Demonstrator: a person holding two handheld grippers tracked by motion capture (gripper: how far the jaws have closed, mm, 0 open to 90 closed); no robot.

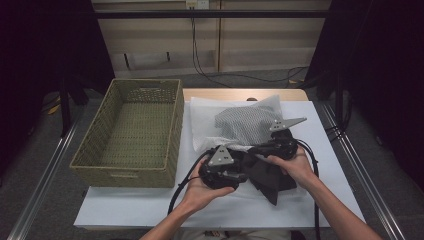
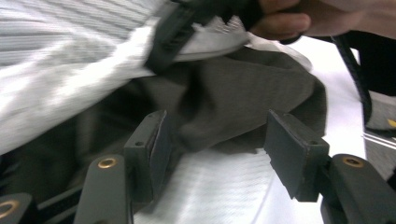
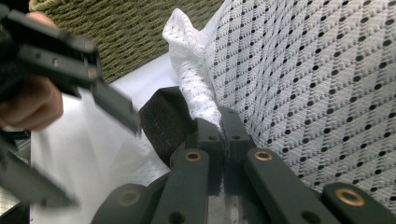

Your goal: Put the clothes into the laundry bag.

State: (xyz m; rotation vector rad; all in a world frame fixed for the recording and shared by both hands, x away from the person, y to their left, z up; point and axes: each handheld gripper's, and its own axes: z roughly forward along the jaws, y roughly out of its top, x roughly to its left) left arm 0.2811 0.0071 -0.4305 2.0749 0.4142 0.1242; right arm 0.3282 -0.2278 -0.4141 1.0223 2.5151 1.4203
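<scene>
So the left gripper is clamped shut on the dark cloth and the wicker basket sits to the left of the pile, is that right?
Not quite. The left gripper is open, its jaws standing apart in front of the dark cloth, as the left gripper view shows. The wicker basket does sit left of the pile.

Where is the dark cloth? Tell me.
In the high view the dark cloth lies on the white table, right of the basket, under the left gripper and right gripper.

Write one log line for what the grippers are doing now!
left gripper: open at dark cloth | right gripper: shut on white cloth
</scene>
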